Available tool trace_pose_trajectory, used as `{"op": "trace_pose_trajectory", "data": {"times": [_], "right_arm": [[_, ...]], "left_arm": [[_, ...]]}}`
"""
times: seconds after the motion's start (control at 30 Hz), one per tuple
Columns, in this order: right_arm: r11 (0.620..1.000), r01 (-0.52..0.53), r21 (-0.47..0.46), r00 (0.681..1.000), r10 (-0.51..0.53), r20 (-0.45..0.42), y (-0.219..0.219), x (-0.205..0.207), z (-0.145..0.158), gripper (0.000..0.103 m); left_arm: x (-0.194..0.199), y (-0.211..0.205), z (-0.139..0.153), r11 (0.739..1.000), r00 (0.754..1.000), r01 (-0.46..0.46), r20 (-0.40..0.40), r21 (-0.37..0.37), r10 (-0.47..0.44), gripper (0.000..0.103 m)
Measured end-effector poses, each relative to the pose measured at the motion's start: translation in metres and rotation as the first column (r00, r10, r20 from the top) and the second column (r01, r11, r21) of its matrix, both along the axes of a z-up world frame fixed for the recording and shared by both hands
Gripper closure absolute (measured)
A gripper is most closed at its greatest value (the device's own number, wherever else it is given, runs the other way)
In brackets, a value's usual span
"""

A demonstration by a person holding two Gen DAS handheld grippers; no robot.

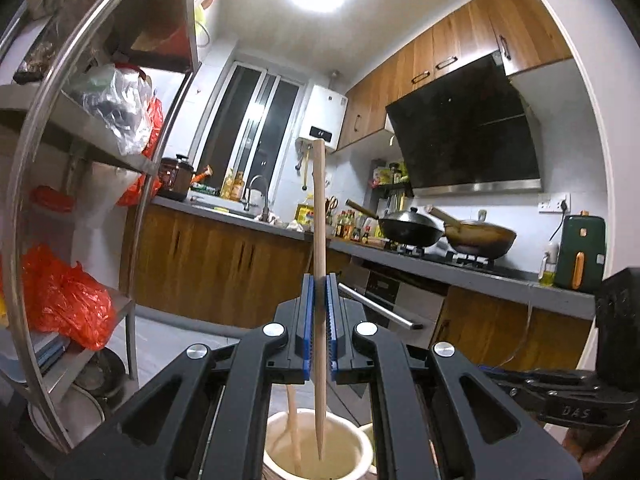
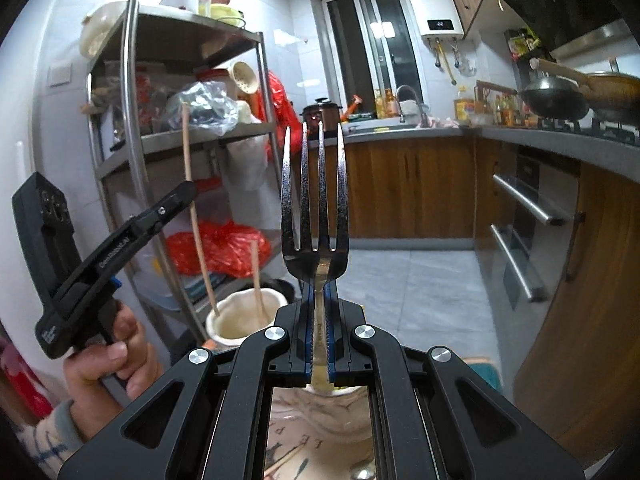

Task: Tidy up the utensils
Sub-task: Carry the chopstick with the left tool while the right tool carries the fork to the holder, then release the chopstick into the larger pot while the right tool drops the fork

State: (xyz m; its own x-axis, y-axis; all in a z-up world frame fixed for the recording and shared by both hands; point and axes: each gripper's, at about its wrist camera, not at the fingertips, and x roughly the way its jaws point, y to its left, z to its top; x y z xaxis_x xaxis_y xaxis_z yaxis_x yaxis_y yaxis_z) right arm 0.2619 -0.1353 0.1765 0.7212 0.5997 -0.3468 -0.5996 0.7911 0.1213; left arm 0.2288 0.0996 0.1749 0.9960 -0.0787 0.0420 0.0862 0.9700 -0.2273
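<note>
My left gripper (image 1: 319, 280) is shut on a wooden chopstick (image 1: 319, 216) held upright, its tip down inside a cream holder cup (image 1: 352, 446) that holds another chopstick (image 1: 293, 420). My right gripper (image 2: 319, 286) is shut on a metal fork (image 2: 314, 196), tines up, above a white patterned cup (image 2: 320, 432). In the right wrist view the left gripper (image 2: 188, 192) holds its chopstick (image 2: 192, 208) over the cream cup (image 2: 228, 320), with the second chopstick (image 2: 256, 280) standing in it.
A steel shelf rack (image 2: 132, 152) with red bags (image 1: 60, 296) stands at the left. A grey counter (image 1: 440, 268) carries two woks (image 1: 412, 230), bottles and a sink. Oven handles (image 2: 528, 204) jut out at the right. Tiled floor (image 2: 420, 288) lies ahead.
</note>
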Motion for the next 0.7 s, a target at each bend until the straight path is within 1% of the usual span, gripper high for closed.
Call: {"op": "trace_pose_trajectory", "data": {"times": [0.13, 0.27, 0.5, 0.7], "right_arm": [[1.0, 0.015, -0.026, 1.0, -0.015, -0.004, 0.004, 0.006, -0.005, 0.097], [0.998, 0.025, -0.057, 0.999, -0.027, -0.034, 0.007, 0.013, -0.016, 0.097], [0.992, 0.029, -0.12, 0.995, -0.04, -0.089, 0.017, 0.024, -0.035, 0.097], [0.99, 0.021, -0.139, 0.994, -0.036, -0.102, 0.026, 0.027, -0.041, 0.097]], "left_arm": [[0.012, 0.001, -0.012, 1.0, 0.999, -0.009, -0.045, 0.008, 0.009, 0.097], [0.018, -0.003, -0.028, 0.999, 0.994, -0.011, -0.106, 0.042, 0.015, 0.097], [0.02, -0.009, -0.048, 0.996, 0.983, -0.002, -0.184, 0.085, 0.017, 0.097], [0.019, -0.01, -0.057, 0.995, 0.973, 0.006, -0.231, 0.102, 0.018, 0.097]]}}
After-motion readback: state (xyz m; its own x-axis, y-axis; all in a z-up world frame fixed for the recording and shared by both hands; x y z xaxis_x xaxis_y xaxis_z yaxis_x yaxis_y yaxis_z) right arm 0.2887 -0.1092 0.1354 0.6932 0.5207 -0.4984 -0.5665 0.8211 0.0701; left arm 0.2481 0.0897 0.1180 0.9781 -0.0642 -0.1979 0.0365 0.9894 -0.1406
